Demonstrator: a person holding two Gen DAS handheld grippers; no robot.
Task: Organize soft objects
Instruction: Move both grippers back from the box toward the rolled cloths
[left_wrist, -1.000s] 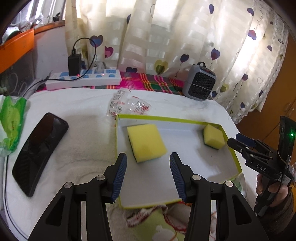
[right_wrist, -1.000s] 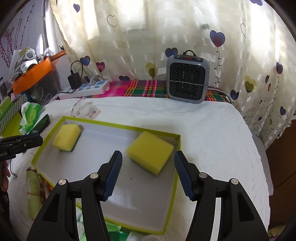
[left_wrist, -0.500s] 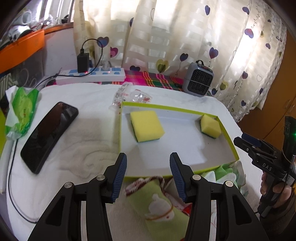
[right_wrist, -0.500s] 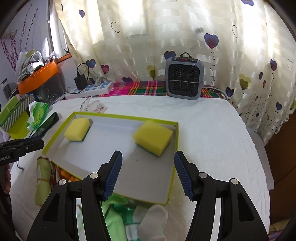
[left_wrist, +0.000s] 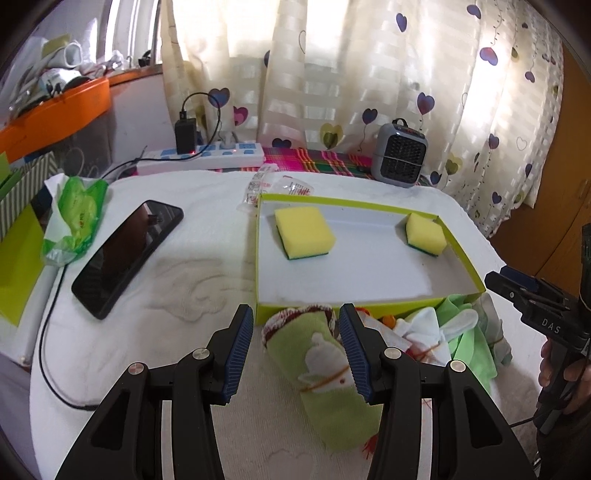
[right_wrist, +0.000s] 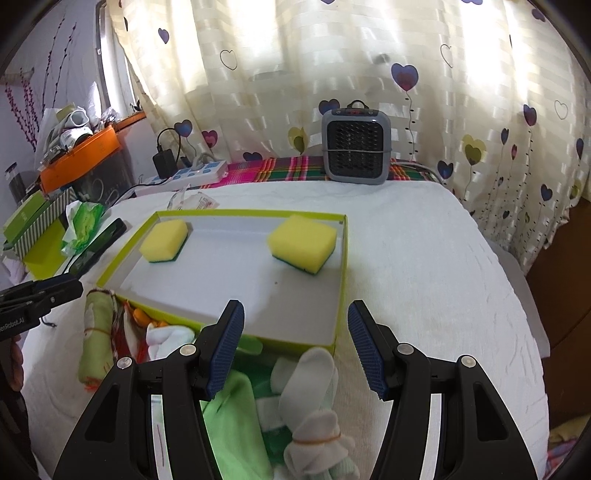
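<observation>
Two sponges: yellow with dark green undersides, both inside the tray; left sponge (left_wrist: 304, 232) at 10 o'clock of the tray floor, right sponge (left_wrist: 424, 234) at 2 o'clock, well apart.
Tray: lime-rimmed shallow box (left_wrist: 351, 202) with a grey floor, on the white-towelled bench (left_wrist: 184, 280).
Soft pile: green sock roll (left_wrist: 325, 369) with a white figure, white socks (right_wrist: 310, 373) and green cloths (right_wrist: 236, 424) bunched against the tray's 6 o'clock rim.
Left gripper (left_wrist: 296, 349): jaws open, one either side of the sock roll, pads not pressing it.
Right gripper (right_wrist: 295, 345): jaws open, nothing clamped, above the white socks and the tray's near rim.
Writing: "DAS" on the right gripper's body in the left view; "enRobot.AI", cut off, on the left gripper in the right view.
Bench, 9 o'clock: black phone (left_wrist: 127, 254), green wipes pack (left_wrist: 75, 218).
Bench, 12 o'clock: grey heater (right_wrist: 355, 146), power strip (left_wrist: 201, 158).
</observation>
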